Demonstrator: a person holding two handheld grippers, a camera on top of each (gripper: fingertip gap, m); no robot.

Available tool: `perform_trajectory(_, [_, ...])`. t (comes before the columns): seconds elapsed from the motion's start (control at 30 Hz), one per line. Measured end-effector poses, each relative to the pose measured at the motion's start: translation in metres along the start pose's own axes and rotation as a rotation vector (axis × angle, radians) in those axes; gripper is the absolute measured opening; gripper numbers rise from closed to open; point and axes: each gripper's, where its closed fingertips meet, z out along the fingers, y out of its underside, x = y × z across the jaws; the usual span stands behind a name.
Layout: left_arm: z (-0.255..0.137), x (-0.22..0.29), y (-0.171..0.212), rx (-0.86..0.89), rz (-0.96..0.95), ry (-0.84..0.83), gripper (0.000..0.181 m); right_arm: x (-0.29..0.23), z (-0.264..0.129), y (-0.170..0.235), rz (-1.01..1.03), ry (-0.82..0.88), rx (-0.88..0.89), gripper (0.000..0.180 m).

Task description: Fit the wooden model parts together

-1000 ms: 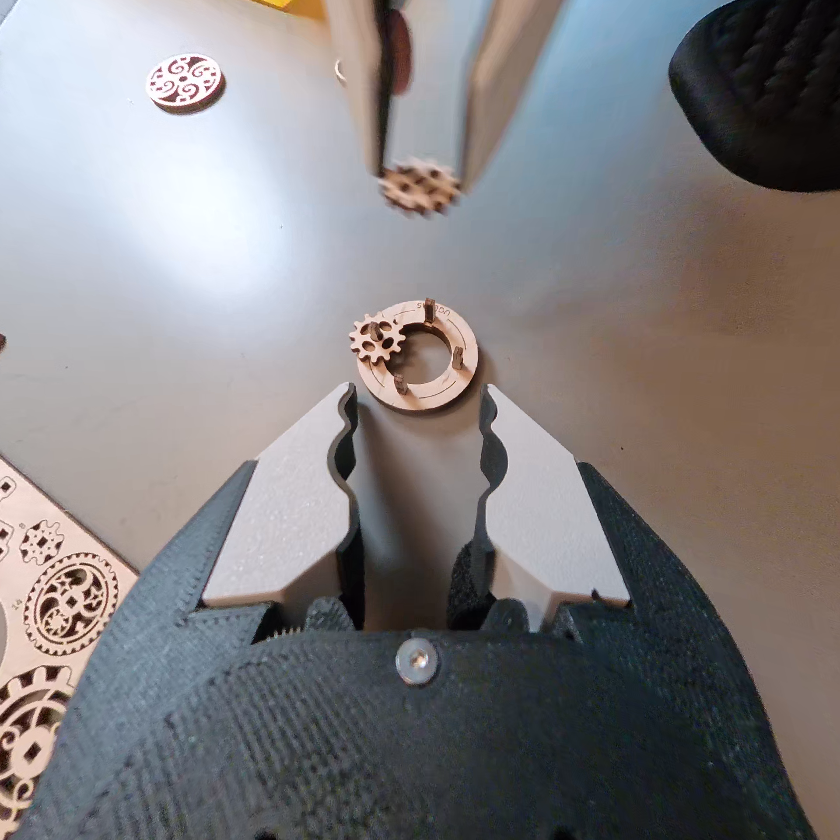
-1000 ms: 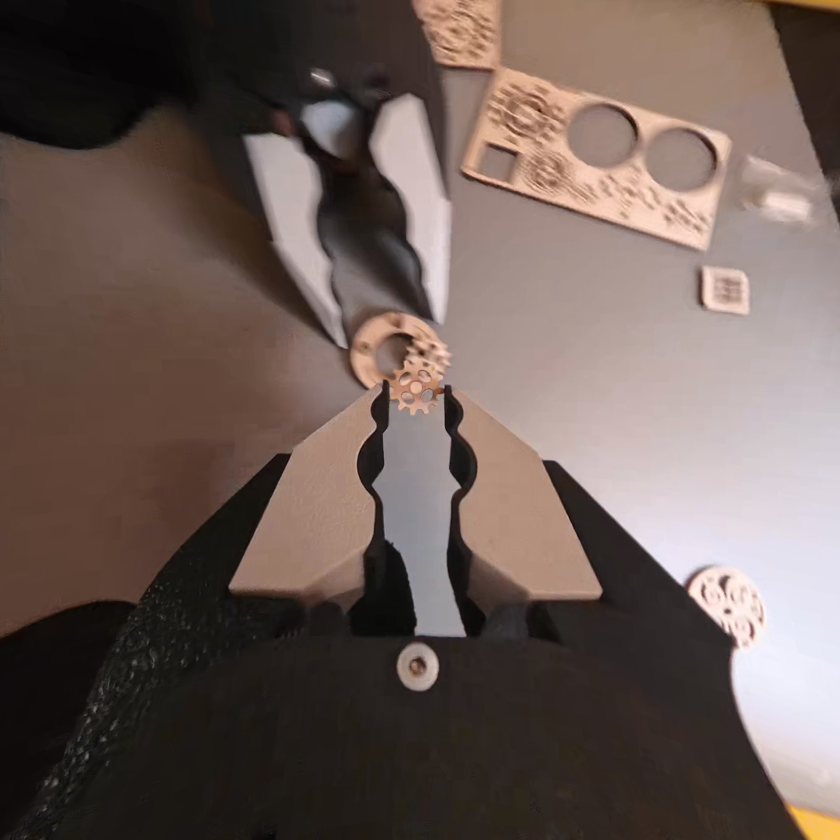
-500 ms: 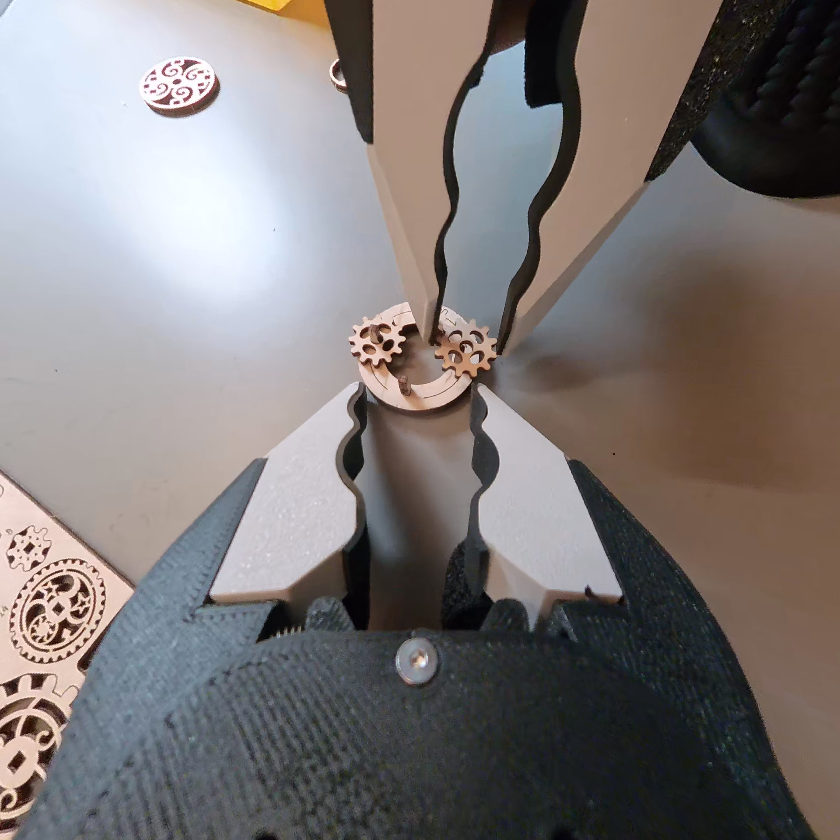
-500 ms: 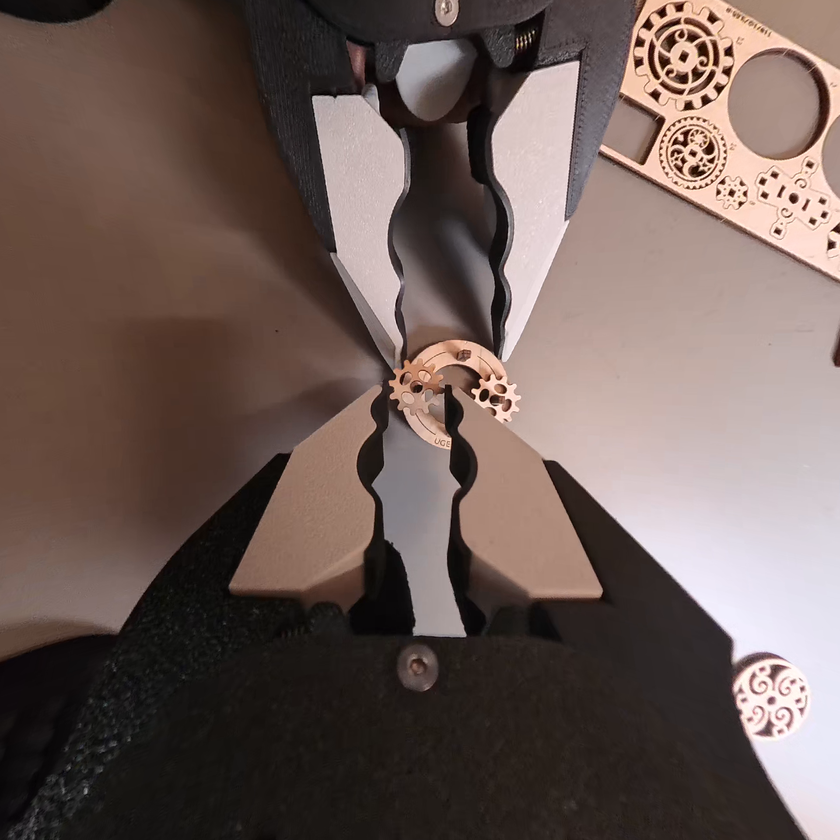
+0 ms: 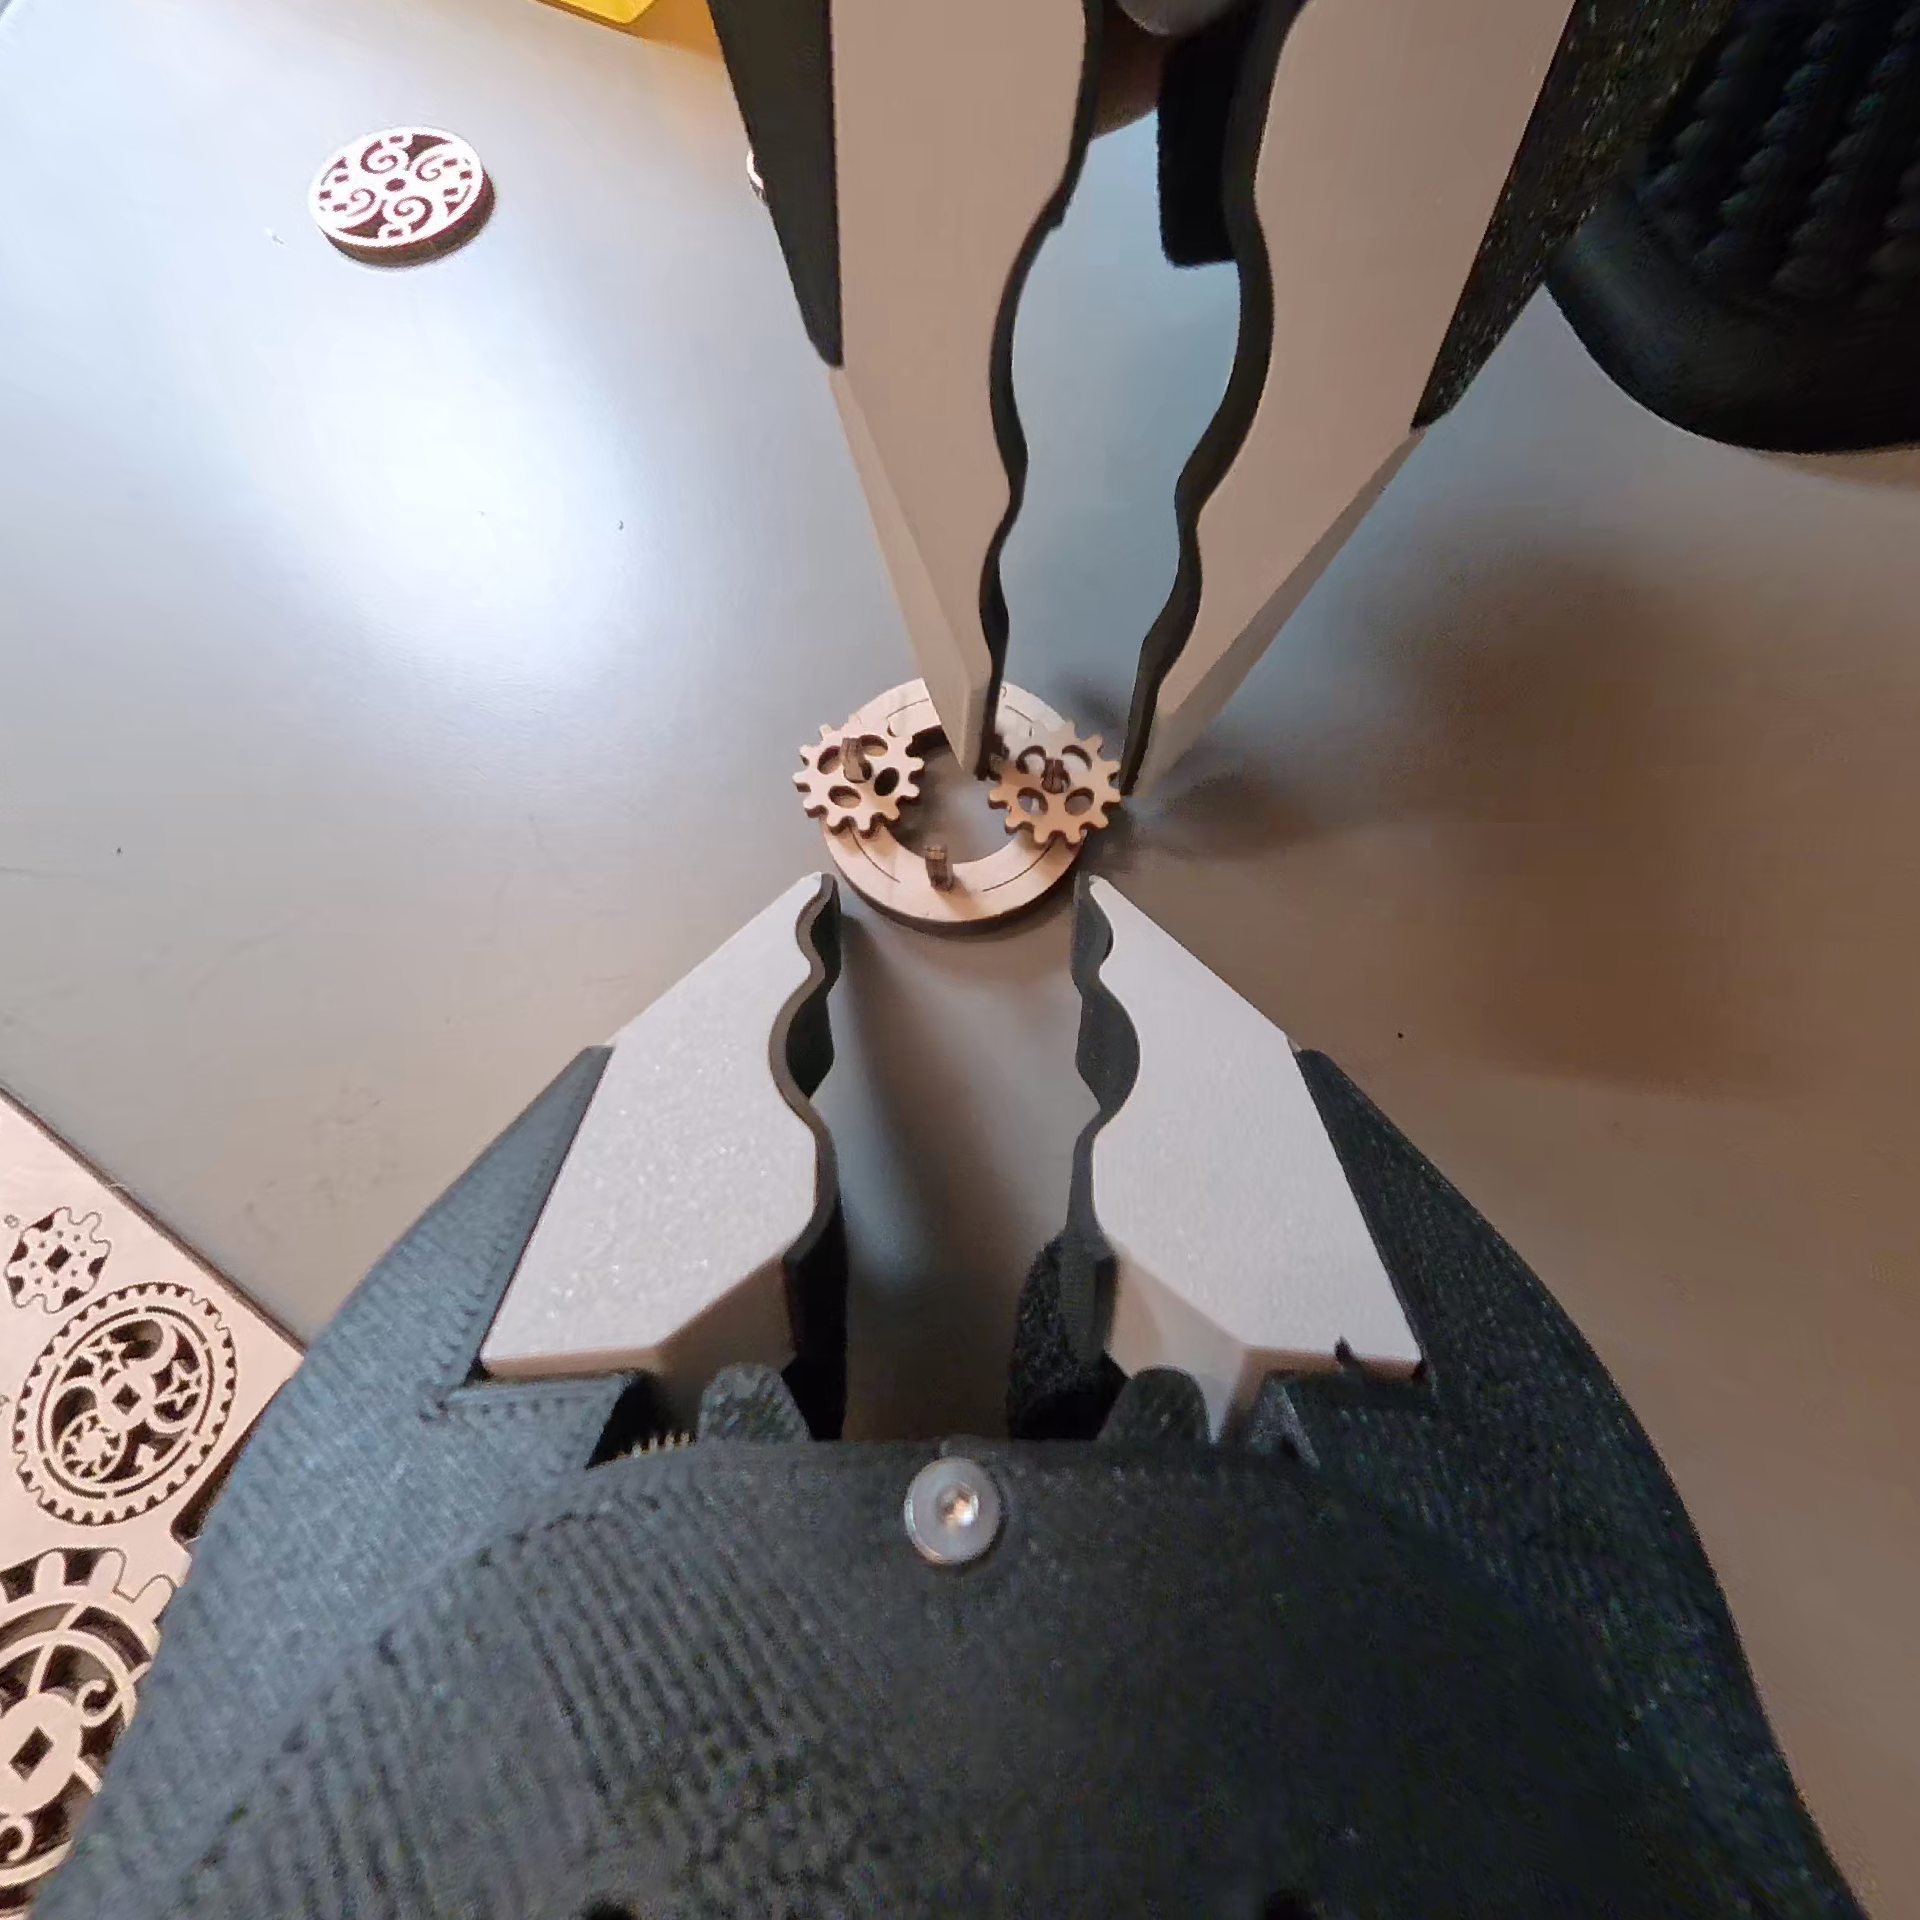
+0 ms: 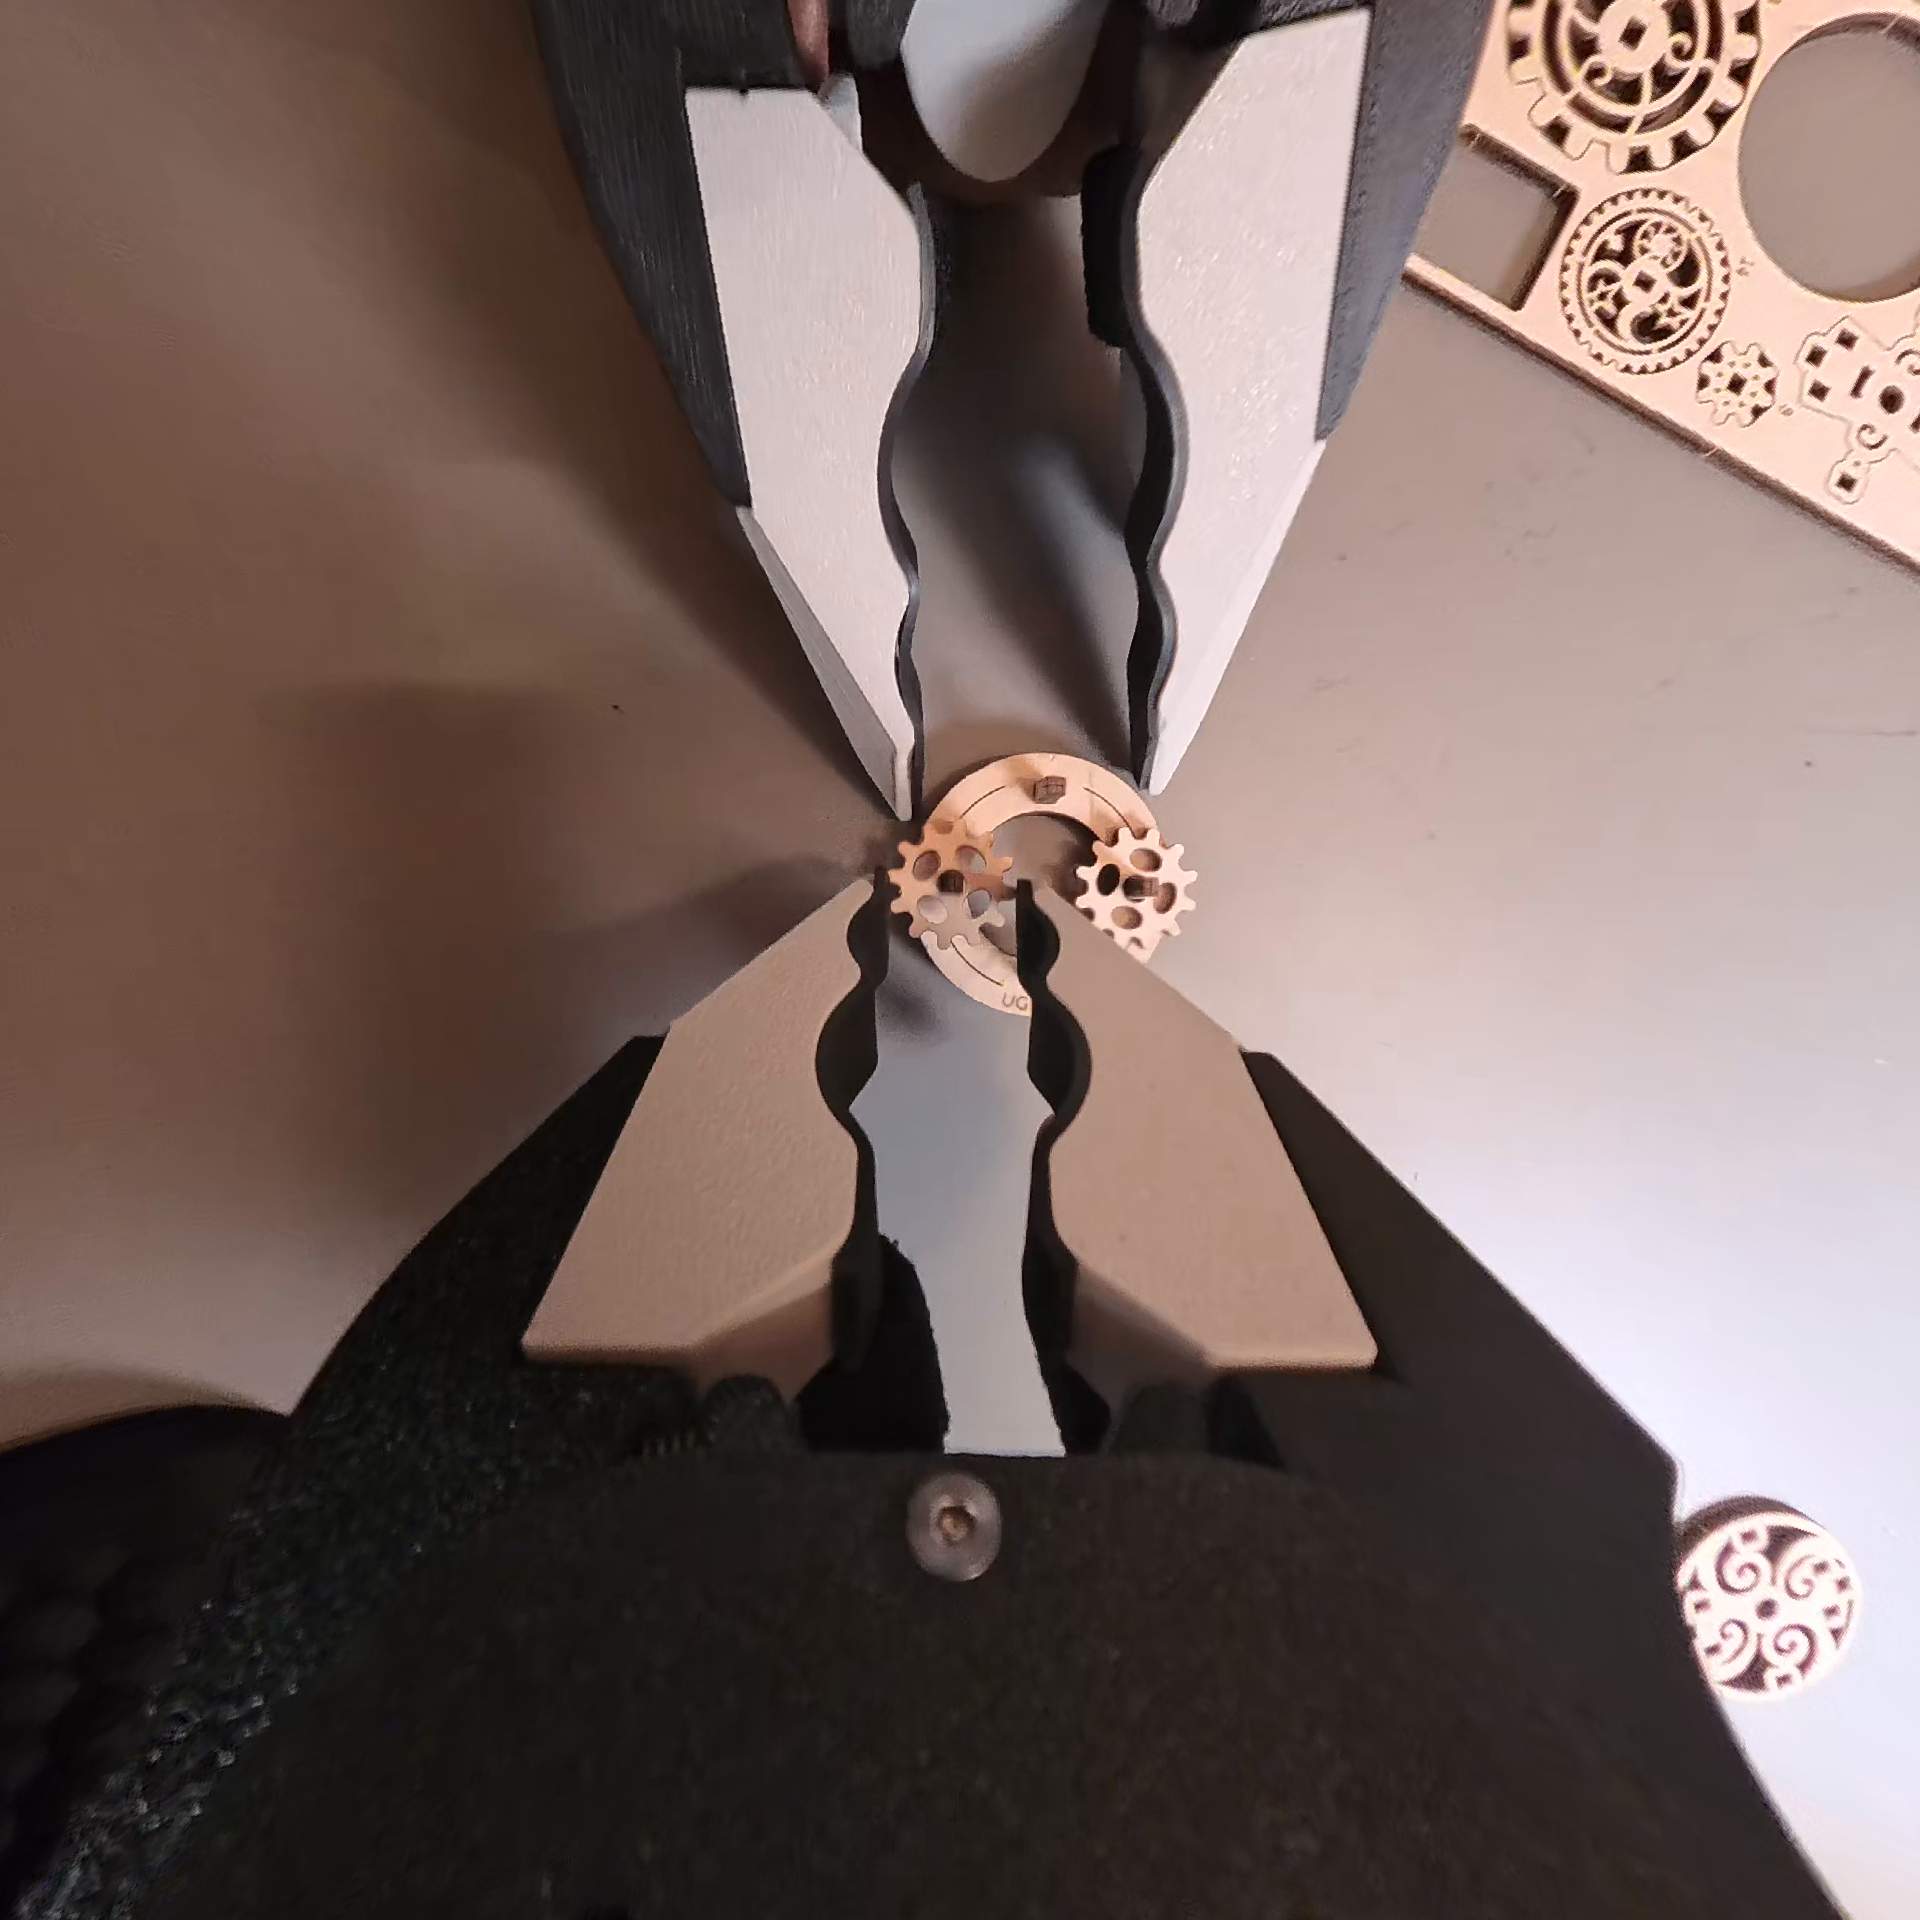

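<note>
A wooden ring (image 5: 951, 873) lies flat on the grey desk (image 5: 416, 623), between the two hand-held grippers that face each other. Small pegs stand up from the ring. One small gear (image 5: 858, 780) sits on a peg at one side of the ring, and a second gear (image 5: 1055, 795) sits on a peg at the other side.

The right hand-held gripper (image 6: 956, 899) has its fingers around the second gear, one at each side, very close to its teeth; it cannot be told if they press it. The left hand-held gripper (image 5: 951, 894) has its fingers apart, with the tips just beside the edge of the ring, and it holds nothing.

A round carved disc (image 5: 401, 195) lies well apart on the desk. A wooden sheet (image 6: 1704, 260) with cut gear shapes lies at the side.
</note>
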Motion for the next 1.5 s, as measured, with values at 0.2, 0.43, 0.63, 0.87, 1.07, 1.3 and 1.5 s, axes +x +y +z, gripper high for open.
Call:
perform_trajectory(0.2, [0.0,0.0,0.0,0.0,0.0,0.0,0.043,-0.001,0.005,0.001,-0.017,0.01,-0.011,0.023])
perform_trajectory(0.43, [0.0,0.0,0.0,0.0,0.001,0.001,0.043,-0.001,-0.005,-0.008,-0.016,0.036,0.041,0.026])
perform_trajectory(0.63, [0.0,0.001,0.0,0.001,0.002,0.0,0.043,-0.002,0.006,-0.003,-0.035,0.037,-0.008,0.017])
perform_trajectory(0.87, [0.0,0.001,0.0,0.001,0.0,0.002,0.043,-0.002,0.005,-0.004,-0.046,0.049,-0.006,0.017])
perform_trajectory(1.07, [0.0,0.001,0.0,0.001,-0.002,0.004,0.043,-0.003,0.005,-0.004,-0.029,0.054,0.019,0.016])
perform_trajectory(1.3, [-0.001,0.0,0.0,0.006,0.023,-0.015,0.06,0.019,-0.069,-0.001,0.152,0.238,0.299,0.03])
perform_trajectory(1.5, [0.003,0.002,-0.004,0.004,0.034,-0.01,0.077,0.04,-0.125,0.107,0.473,0.56,0.303,0.033])
